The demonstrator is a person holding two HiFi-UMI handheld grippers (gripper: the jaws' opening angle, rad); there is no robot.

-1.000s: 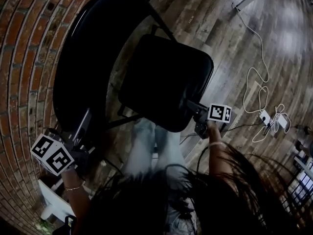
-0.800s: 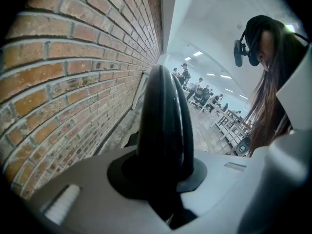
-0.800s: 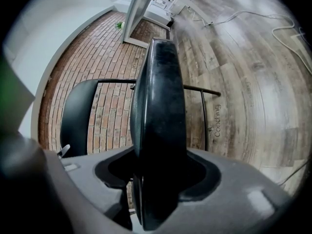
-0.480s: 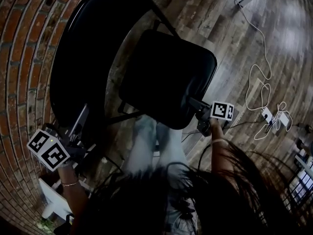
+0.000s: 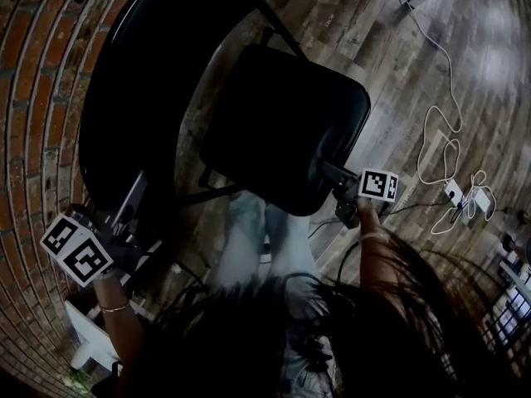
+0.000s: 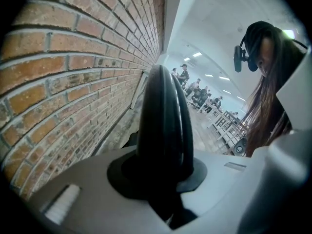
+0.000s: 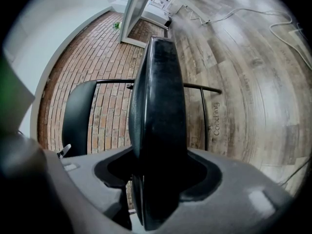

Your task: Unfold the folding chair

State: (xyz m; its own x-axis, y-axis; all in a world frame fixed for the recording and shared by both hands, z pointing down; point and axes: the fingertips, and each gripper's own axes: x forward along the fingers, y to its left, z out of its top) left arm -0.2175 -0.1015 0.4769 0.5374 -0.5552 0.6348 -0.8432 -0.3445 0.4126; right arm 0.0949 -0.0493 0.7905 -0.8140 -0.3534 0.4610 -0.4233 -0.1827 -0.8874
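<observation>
A black folding chair stands on the wood floor, its backrest (image 5: 124, 98) at the left and its padded seat (image 5: 282, 127) spread out beside it. My left gripper (image 5: 135, 191) is shut on the backrest's edge (image 6: 163, 126), which fills the gap between its jaws. My right gripper (image 5: 329, 173) is shut on the seat's near edge (image 7: 156, 130), a thick black slab running up between its jaws. In the right gripper view the backrest (image 7: 78, 116) and a thin frame tube (image 7: 197, 87) show beyond the seat.
A red brick wall (image 5: 37, 98) runs along the left, close behind the backrest. White cables (image 5: 436, 139) and a plug block (image 5: 465, 199) lie on the floor at the right. The person's legs (image 5: 253, 239) stand just below the seat. A white object (image 5: 87, 342) sits at bottom left.
Both grippers keep their hold. The left gripper's marker cube has slid slightly left in the head view; chair and right gripper sit almost where they were.
</observation>
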